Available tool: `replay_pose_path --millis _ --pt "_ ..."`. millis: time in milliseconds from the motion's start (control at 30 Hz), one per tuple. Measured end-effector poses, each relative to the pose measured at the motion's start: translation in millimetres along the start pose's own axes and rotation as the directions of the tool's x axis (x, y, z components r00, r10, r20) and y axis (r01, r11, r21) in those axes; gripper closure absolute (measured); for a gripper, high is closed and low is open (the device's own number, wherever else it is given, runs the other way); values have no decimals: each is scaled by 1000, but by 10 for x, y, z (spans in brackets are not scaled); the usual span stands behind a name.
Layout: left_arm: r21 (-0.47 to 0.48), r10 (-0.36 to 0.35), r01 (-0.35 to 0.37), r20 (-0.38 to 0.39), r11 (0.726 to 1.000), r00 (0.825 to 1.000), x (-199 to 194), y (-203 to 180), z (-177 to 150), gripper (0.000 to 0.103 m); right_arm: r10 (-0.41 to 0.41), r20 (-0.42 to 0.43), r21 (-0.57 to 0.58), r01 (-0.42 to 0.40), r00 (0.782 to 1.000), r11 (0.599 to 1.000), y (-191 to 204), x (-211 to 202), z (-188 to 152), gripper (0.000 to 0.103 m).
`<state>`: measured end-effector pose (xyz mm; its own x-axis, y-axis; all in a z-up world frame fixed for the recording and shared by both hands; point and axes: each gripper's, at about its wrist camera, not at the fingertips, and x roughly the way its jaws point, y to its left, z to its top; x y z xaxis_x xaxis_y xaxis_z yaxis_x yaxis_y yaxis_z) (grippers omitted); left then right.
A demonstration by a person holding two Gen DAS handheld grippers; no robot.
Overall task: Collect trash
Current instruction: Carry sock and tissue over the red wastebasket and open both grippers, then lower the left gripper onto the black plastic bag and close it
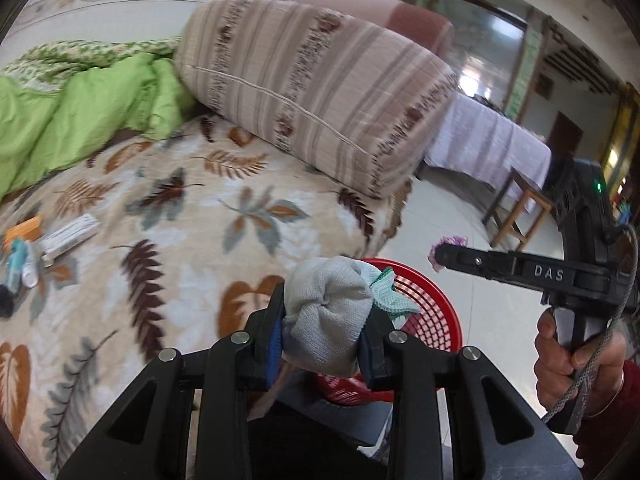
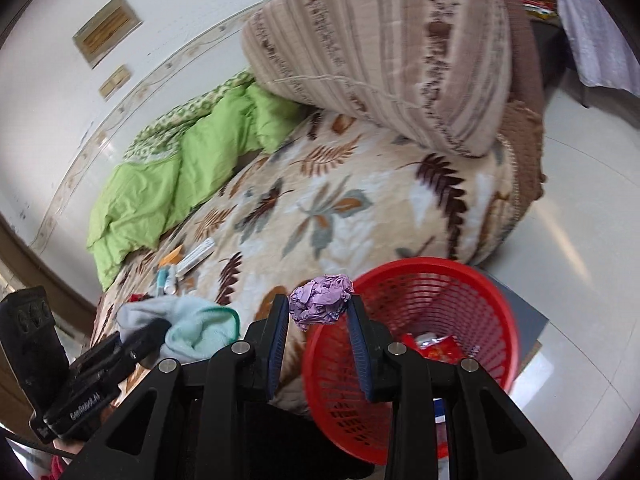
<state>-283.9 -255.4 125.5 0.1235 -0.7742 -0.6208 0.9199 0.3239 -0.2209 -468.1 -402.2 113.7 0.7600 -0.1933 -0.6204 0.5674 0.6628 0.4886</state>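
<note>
grey rolled cloth [image 1: 326,316] clamped in our left claw [image 1: 325,334]; crumpled purple paper [image 2: 320,299] pinched in our right claw [image 2: 318,322], both above the red mesh basket [image 2: 472,280] beside the bed [image 2: 360,208].

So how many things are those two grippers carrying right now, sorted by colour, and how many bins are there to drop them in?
Grey and pale green cloth bundle, in the left gripper: 1
Purple crumpled paper wad, in the right gripper: 1
Red mesh wastebasket, on the floor beside the bed: 1
Total: 3 things, 2 carried and 1 bin.
</note>
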Motion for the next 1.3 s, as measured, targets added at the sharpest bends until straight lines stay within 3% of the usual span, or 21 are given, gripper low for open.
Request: replay_pose_path --millis 133,167,267,433,700,900,1000,1100,1167,1200,1267,1300 --pt "34 -35 37 -50 999 998 256 -217 47 71 -56 11 39 56 998 998 -222 -80 13 70" --pt "35 -41 43 -64 998 997 320 -246 57 63 -68 11 50 67 998 996 -265 -86 12 70" --pt "18 -39 40 -57 999 998 332 -251 60 46 -91 12 79 89 996 993 -374 -94 -1 53" --pt "-15 -15 14 -29 1000 999 199 -60 72 46 -69 15 83 68 997 994 -357 -60 38 53" --pt "-121 95 -94 6 988 995 -145 544 -15 44 65 -30 13 -65 997 998 178 294 43 53" --pt "-236 226 -218 7 947 974 -452 1237 -184 42 151 -117 -96 -163 982 982 829 749 -44 53" --pt "-313 297 -281 5 907 955 -648 1649 -290 41 180 -158 -136 -202 971 970 1128 954 -90 53" --pt "-430 396 -361 -9 828 918 -879 2150 -416 35 201 -199 -171 -236 959 957 1383 1144 -136 53" --pt "-527 441 -391 -34 755 897 -1005 2519 -515 35 209 -230 -185 -254 951 949 1542 1281 -161 52" --pt "-591 462 -399 -49 701 885 -1071 2744 -573 35 216 -244 -189 -265 945 946 1610 1347 -159 52" --pt "-685 475 -382 -59 620 878 -1163 3048 -659 35 218 -266 -198 -275 939 941 1734 1476 -144 52" --pt "-737 475 -367 -70 568 877 -1191 3226 -705 35 221 -272 -200 -280 937 939 1779 1524 -123 52"
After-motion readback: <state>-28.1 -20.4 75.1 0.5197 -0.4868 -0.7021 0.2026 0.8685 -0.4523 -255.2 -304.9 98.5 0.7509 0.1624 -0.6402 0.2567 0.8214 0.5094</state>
